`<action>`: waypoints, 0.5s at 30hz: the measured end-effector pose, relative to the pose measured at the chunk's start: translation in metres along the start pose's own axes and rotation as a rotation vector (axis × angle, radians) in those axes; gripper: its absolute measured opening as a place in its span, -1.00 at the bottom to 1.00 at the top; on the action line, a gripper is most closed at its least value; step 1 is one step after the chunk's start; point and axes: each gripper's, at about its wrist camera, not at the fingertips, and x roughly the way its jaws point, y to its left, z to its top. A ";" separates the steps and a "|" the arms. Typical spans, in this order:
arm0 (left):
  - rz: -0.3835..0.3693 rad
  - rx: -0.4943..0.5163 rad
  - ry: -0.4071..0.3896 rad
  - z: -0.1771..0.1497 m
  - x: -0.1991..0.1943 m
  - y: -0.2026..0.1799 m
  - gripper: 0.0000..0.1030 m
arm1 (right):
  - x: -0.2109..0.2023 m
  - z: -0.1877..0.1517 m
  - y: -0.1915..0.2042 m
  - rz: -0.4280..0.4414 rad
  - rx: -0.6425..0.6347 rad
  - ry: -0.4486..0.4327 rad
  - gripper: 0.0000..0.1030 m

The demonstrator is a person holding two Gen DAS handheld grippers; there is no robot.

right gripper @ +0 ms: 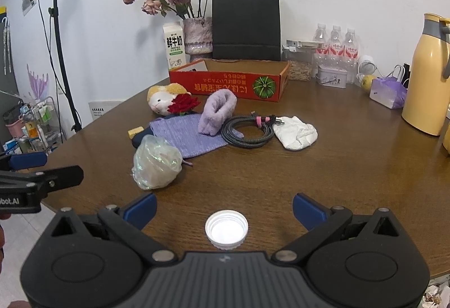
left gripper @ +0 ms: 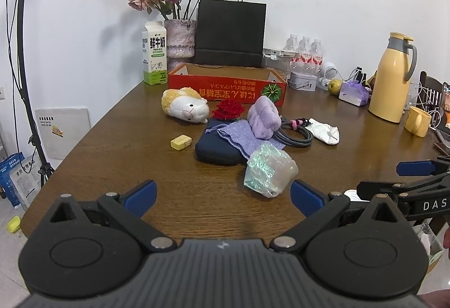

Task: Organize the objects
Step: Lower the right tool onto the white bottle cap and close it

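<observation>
Loose items lie mid-table: a plush guinea pig (left gripper: 185, 105), a red rose (left gripper: 228, 108), a lilac fuzzy roll (left gripper: 264, 116), a purple knitted pouch (left gripper: 239, 136) on a dark blue case (left gripper: 216, 149), a coiled cable (left gripper: 295, 134), a crumpled white cloth (left gripper: 324, 131), a yellow eraser (left gripper: 180, 142) and an iridescent plastic bag (left gripper: 268, 170). An open red cardboard box (left gripper: 227, 85) stands behind them. My left gripper (left gripper: 223, 195) is open and holds nothing, just short of the bag. My right gripper (right gripper: 225, 206) is open over a white bottle cap (right gripper: 226, 228).
Along the wall stand a milk carton (left gripper: 154, 54), a vase of dried roses (left gripper: 180, 37), a black paper bag (left gripper: 230, 32), water bottles (left gripper: 305, 50), a tin (left gripper: 303, 80) and a yellow thermos (left gripper: 393, 77). A yellow mug (left gripper: 417, 120) sits far right. A light stand (left gripper: 25, 54) rises left of the table.
</observation>
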 end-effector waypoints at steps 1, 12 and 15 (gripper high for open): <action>-0.001 0.000 0.002 -0.001 0.001 0.000 1.00 | 0.001 -0.001 -0.001 -0.003 0.000 0.004 1.00; -0.027 -0.007 0.008 -0.010 0.010 0.001 1.00 | 0.014 -0.017 -0.007 -0.002 0.000 0.033 0.99; -0.034 -0.008 0.012 -0.012 0.013 0.000 1.00 | 0.019 -0.022 -0.007 0.013 -0.014 0.037 0.85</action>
